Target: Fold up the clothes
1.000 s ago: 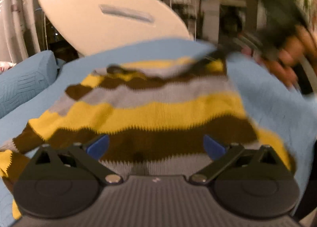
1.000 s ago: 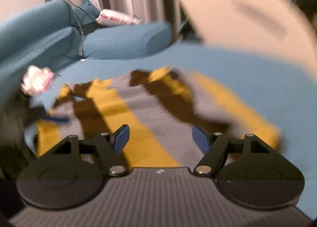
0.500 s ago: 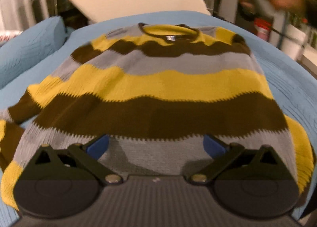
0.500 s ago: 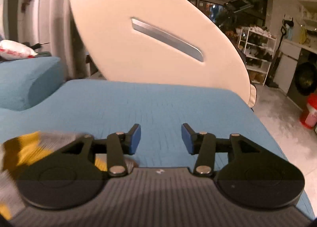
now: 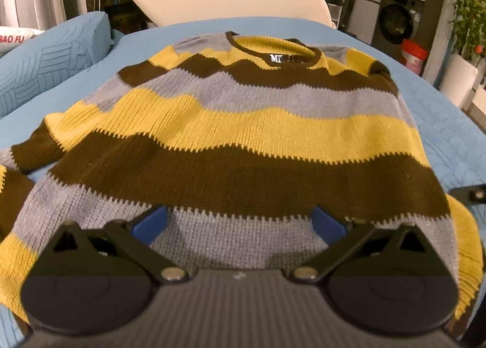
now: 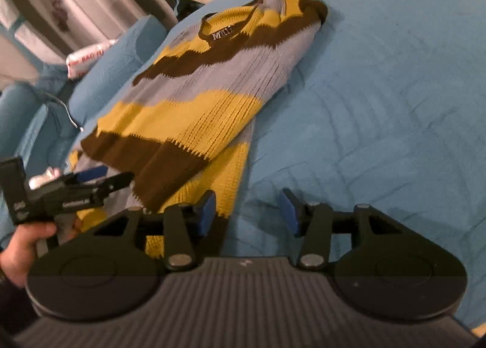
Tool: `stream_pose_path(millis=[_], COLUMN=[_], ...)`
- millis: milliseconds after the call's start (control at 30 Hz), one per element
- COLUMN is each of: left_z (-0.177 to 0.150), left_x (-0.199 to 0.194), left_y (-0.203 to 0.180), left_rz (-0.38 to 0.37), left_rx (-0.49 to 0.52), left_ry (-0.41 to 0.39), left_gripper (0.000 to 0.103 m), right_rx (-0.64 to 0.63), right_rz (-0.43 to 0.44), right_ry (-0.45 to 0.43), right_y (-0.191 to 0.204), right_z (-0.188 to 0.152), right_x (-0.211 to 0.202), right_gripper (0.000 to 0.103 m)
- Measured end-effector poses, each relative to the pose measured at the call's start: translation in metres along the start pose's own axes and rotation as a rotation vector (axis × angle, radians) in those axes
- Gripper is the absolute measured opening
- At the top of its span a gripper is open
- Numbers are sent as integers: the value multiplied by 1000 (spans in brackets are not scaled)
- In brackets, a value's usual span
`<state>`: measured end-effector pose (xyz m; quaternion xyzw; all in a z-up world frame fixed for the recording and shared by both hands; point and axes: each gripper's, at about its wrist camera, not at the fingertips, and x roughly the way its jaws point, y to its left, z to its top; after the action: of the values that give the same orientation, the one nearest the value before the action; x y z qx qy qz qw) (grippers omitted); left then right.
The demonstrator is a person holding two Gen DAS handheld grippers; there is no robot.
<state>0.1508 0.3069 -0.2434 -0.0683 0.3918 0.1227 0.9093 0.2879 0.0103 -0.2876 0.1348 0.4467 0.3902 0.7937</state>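
**Striped knit sweater laid flat on the bed**

A chunky ribbed-knit sweater (image 5: 243, 135), banded in wavy stripes of mustard yellow, dark brown and pale grey, lies front side up on a blue quilted bed cover (image 5: 449, 135). Its round neckline (image 5: 273, 53), trimmed in dark brown with a small white-lettered label inside, points away from the left wrist view; the grey hem band lies nearest. One sleeve (image 5: 27, 147) extends sideways at the left of that view. In the right wrist view the other sleeve (image 6: 231, 177), yellow at its lower part, lies along the body's side edge, partly beneath it. The body lies mostly smooth, with slight rumpling at the shoulders.
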Motion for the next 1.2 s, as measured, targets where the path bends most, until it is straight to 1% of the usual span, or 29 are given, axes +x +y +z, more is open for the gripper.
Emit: stream_pose_path(millis=[67, 100, 133, 167, 267, 333, 400, 433, 467, 500, 533, 567, 600, 667, 700, 767, 800, 833, 867, 900, 933, 967, 1000, 1033, 1067, 1100, 1133, 1167, 1200], left_z=[-1, -1, -1, -1, -2, -3, -3, -3, -3, -3, -3, -2, -2, -1, -1, -2, -2, -2, -1, -1, 0, 1, 2, 2, 2, 2, 2, 2, 2], left_x=[-2, -2, -1, -1, 2, 4, 5, 6, 6, 6, 6, 5, 5, 3, 3, 2, 1, 0, -1, -2, -2, -1, 0, 1, 2, 2, 1, 0, -1], left_y=[0, -1, -2, -3, -3, -4, -5, -6, -7, -7, -7, -8, -8, -9, -10, -12, -11, -10, -8, -7, -6, -4, -3, -2, -2, -2, -2, -2, -2], left_rz=[-7, -9, -8, -6, 1, 10, 19, 22, 23, 23, 19, 7, -8, -67, -70, -62, -67, -71, -80, -87, -97, -102, -103, -103, -102, -102, -106, -111, -115], left_rx=[7, 10, 14, 19, 23, 28, 40, 45, 48, 51, 52, 50, 48, 40, 42, 54, 48, 42, 32, 24, 9, -4, -11, -15, -18, -20, -18, -17, -16], left_ry=[-1, -1, 1, 4, 19, 30, 34, 34, 32, 31, 28, 24, 20, 14, 14, 14, 12, 9, 4, 1, -4, -5, -3, -2, 0, -1, -5, -9, -13], left_gripper=[103, 103, 103, 103, 103, 103, 103, 103, 103, 103, 103, 103, 103, 103, 103, 103, 103, 103, 103, 103, 103, 103, 103, 103, 103, 103, 103, 103, 103], right_rx=[53, 66, 39, 18, 17, 39, 43, 24, -20, -67, -136, -172, -194, -255, -254, -209, -196, -190, -196, -201, -213, -232, -266, -306, -355, -381, -427, -461, -479], right_rz=[54, 73, 70, 61, 23, 11, -38, -101, -188, -267, -397, -484, -548, -757, -805, -895, -925, -954, -946, -893, -758, -608, -449, -316, -165, -110, -54, -55, -81], right_ry=[-7, 5, 29, 50, 56, 10, -56, -109, -163, -199, -250, -278, -290, -306, -255, -13, -16, -90, -172, -211, -274, -310, -281, -218, -129, -77, -1, 34, 60], right_y=[-1, 1, 8, 14, 19, 13, 6, 1, -2, -5, -8, -13, -18, -37, -47, -78, -80, -72, -59, -47, -24, -1, 17, 30, 44, 52, 64, 73, 77], right_z=[3, 6, 8, 10, 17, 25, 31, 37, 44, 51, 61, 69, 74, 86, 88, 93, 91, 85, 80, 74, 60, 45, 31, 19, 5, -4, -19, -30, -36], right_x=[15, 24, 32, 37, 29, 7, -20, -41, -62, -74, -95, -109, -116, -127, -122, -98, -98, -103, -110, -113, -117, -118, -112, -99, -84, -73, -52, -35, -20], right_gripper=[47, 39, 30, 7, 7, 6, 6, 6, 6, 6, 6, 6, 6, 8, 9, 9, 10, 10, 15, 30, 41, 66, 81, 82, 82, 82, 82, 82, 82])
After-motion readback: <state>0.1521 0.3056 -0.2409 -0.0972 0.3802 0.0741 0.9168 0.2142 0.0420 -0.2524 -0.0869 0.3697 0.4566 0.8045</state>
